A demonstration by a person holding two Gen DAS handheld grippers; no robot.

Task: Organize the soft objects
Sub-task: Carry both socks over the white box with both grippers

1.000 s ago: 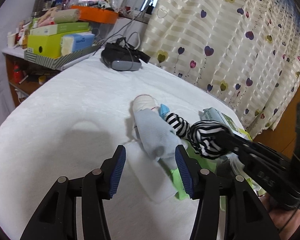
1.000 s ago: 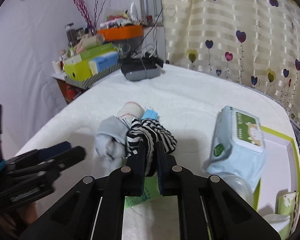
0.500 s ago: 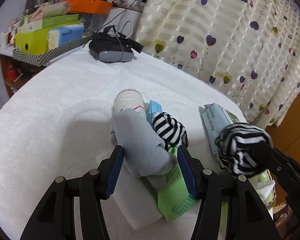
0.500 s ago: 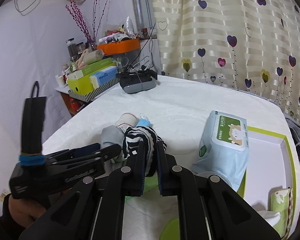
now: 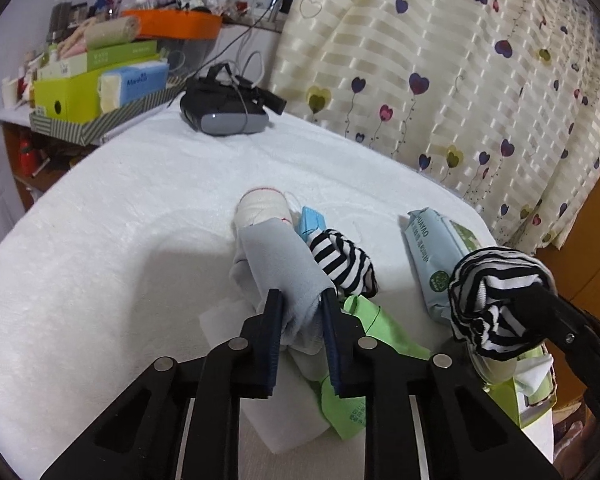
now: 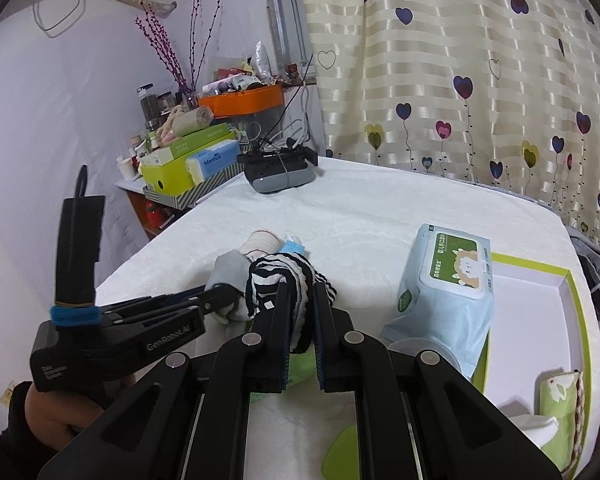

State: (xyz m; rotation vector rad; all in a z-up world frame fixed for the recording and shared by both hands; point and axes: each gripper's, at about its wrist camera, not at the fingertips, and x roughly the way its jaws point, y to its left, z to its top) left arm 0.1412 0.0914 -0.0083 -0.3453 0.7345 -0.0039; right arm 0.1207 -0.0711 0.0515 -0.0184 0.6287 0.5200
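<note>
Now a pale grey sock [image 5: 278,264] is being pinched at its near end by the left gripper [image 5: 300,312], whose jaws have just been closing onto the fabric; the cloth is being bunched between the blue pads. Its far end is being rested against a cream roll with red stitching [image 5: 260,206], on the white bed cover [image 5: 120,240]. A black-and-white striped sock [image 6: 278,280] is being clenched tightly by the right gripper [image 6: 300,308] and is being held clear of the cover, to the right of the grey sock. A second striped sock [image 5: 340,260] is being left lying just beside the grey sock, touching it, with a small blue packet [image 5: 310,220] behind it.

Under the grey sock's near end, a flat white pad [image 5: 228,320] and a green wrapper [image 5: 380,328] are being partly covered. To the right of the grey sock, a light blue wipes pack [image 6: 444,280] is being propped on the edge of a white tray with a green rim [image 6: 540,280]. Far behind the grey sock, a black headset [image 5: 224,108] is being kept at the bed's far edge, and a cluttered side shelf with green boxes [image 5: 80,88] is being seen to its left. A heart-printed curtain [image 5: 460,80] is being hung behind.
</note>
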